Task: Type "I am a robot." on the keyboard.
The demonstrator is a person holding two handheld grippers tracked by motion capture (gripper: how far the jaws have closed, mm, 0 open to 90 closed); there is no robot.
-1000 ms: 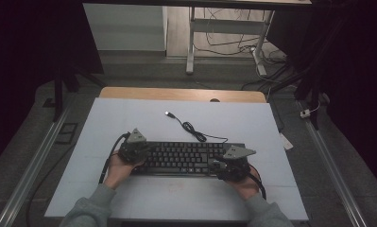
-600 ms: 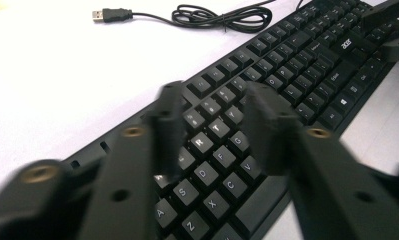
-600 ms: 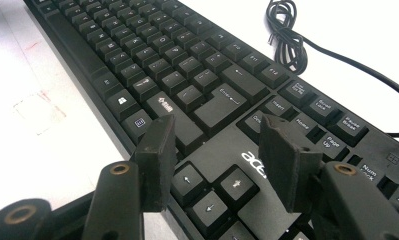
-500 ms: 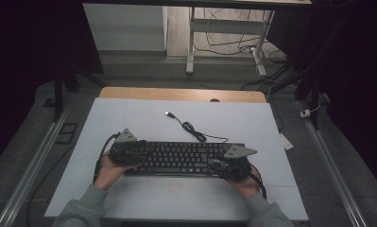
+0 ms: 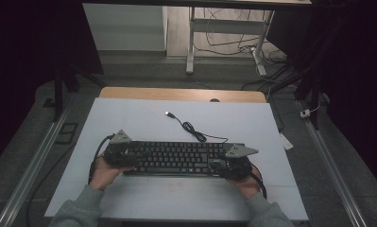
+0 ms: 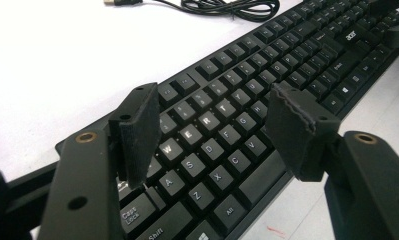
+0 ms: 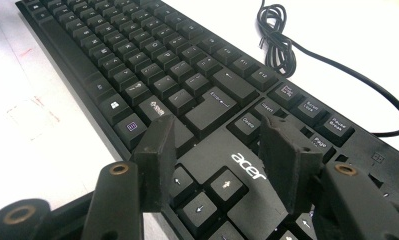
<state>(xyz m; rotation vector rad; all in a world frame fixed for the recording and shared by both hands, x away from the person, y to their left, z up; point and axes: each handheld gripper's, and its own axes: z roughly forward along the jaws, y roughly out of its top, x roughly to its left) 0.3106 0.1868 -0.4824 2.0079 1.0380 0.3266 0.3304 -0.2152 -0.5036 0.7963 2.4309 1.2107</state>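
Note:
A black Acer keyboard (image 5: 181,158) lies flat across the near half of a white board (image 5: 129,118). Its coiled cable (image 5: 193,128) runs back to a USB plug (image 5: 168,114). My left gripper (image 5: 122,153) hovers over the keyboard's left end. In the left gripper view it (image 6: 212,115) stands open above the letter keys (image 6: 207,122); the jaws have just been opening and nothing is between them. My right gripper (image 5: 228,165) is at the right end. Seen from its own camera it (image 7: 217,135) stands open over the arrow keys (image 7: 226,185), pads touching nothing.
A wooden tabletop strip (image 5: 176,94) shows behind the white board. Metal rails (image 5: 30,165) run along both sides on the floor. Desk legs and loose cables (image 5: 233,42) lie beyond the table. Bare white board lies behind and in front of the keyboard.
My left gripper has slid a little to the left along the keyboard's left end. The right gripper and the keyboard have kept still.

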